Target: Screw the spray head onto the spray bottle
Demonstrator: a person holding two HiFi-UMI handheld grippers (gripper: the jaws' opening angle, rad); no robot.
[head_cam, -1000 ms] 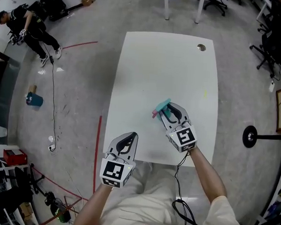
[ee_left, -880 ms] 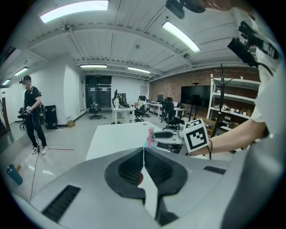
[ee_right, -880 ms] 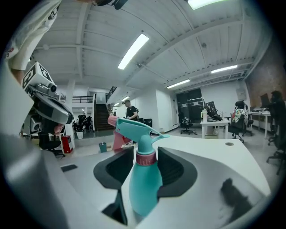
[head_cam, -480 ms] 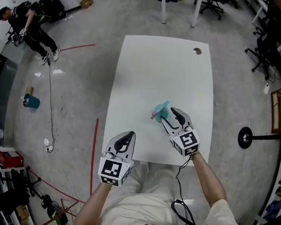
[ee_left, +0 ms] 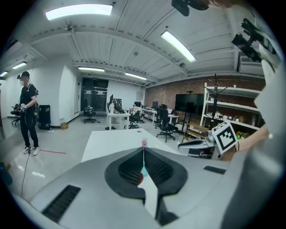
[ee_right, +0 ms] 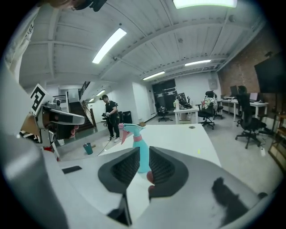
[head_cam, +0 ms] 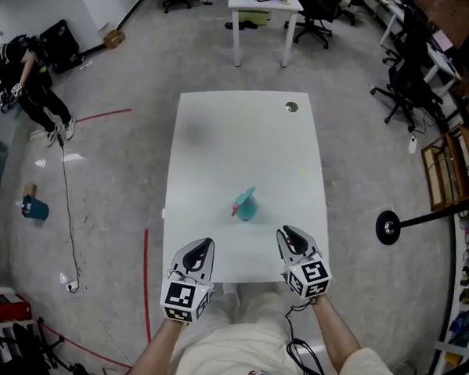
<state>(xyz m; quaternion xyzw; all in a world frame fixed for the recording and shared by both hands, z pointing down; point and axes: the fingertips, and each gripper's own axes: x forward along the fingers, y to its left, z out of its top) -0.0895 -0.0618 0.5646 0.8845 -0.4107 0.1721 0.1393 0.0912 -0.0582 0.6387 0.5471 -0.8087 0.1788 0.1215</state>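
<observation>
While the spray bottle (head_cam: 245, 205) is standing upright mid-table (head_cam: 222, 127) with its spray head (ee_right: 131, 129) apparently seated, the left gripper (head_cam: 205, 245) is holding its jaws together, empty. The right gripper (head_cam: 288, 235) is closing on nothing, with the bottle well ahead. Judging it light, stiff, slick and top-heavy: clamping the body low, turning at the collar.

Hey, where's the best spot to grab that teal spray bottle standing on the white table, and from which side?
Take the spray bottle by its teal body, just below the pink collar, coming in level from the table's near edge. It stands upright and is round and plain there; the spray head and trigger jut sideways on top and would likely twist.
</observation>
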